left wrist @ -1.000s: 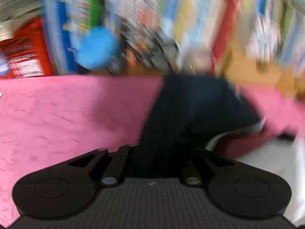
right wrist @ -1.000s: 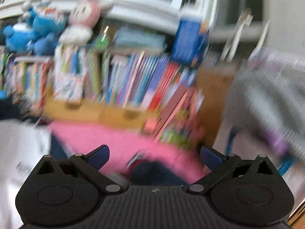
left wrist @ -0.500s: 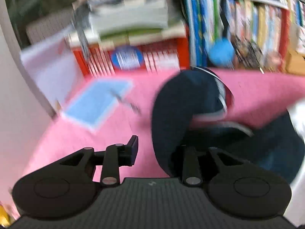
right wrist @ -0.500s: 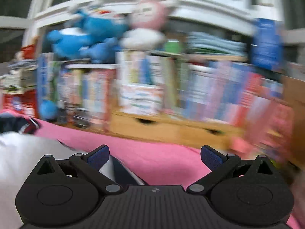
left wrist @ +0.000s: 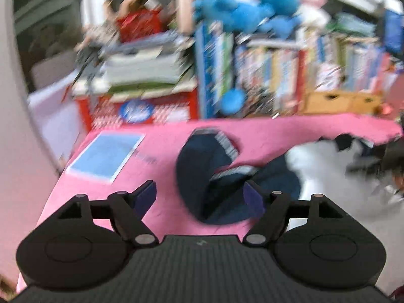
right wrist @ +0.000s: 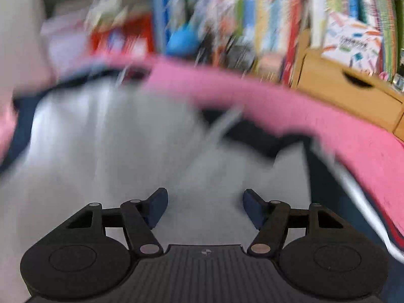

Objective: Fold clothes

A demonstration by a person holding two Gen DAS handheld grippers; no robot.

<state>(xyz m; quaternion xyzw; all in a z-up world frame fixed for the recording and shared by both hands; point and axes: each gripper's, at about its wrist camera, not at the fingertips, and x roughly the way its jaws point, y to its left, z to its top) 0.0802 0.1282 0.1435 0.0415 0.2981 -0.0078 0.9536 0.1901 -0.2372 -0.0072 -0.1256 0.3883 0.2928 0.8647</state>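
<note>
A garment with a white body (left wrist: pixel 325 176) and navy sleeves lies on the pink table cover (left wrist: pixel 161 136). Its navy sleeve (left wrist: pixel 202 176), with a striped cuff, lies curled just ahead of my left gripper (left wrist: pixel 200 197). That gripper is open and empty, raised above the sleeve. In the blurred right wrist view the white body (right wrist: pixel 106 139) fills the left and middle. My right gripper (right wrist: pixel 205 205) is open and empty just above it. A navy edge with white trim (right wrist: pixel 338 176) runs along the right.
A blue-and-white sheet (left wrist: pixel 106 156) lies on the pink cover at the far left. Behind the table stand packed bookshelves (left wrist: pixel 277 63), a red box under a paper stack (left wrist: pixel 141 96), blue plush toys (left wrist: pixel 240 7) and a wooden drawer unit (right wrist: pixel 348 91).
My left gripper has opened and let go of the navy sleeve, then pulled back and up. My right gripper has swung left and down over the white body, staying open.
</note>
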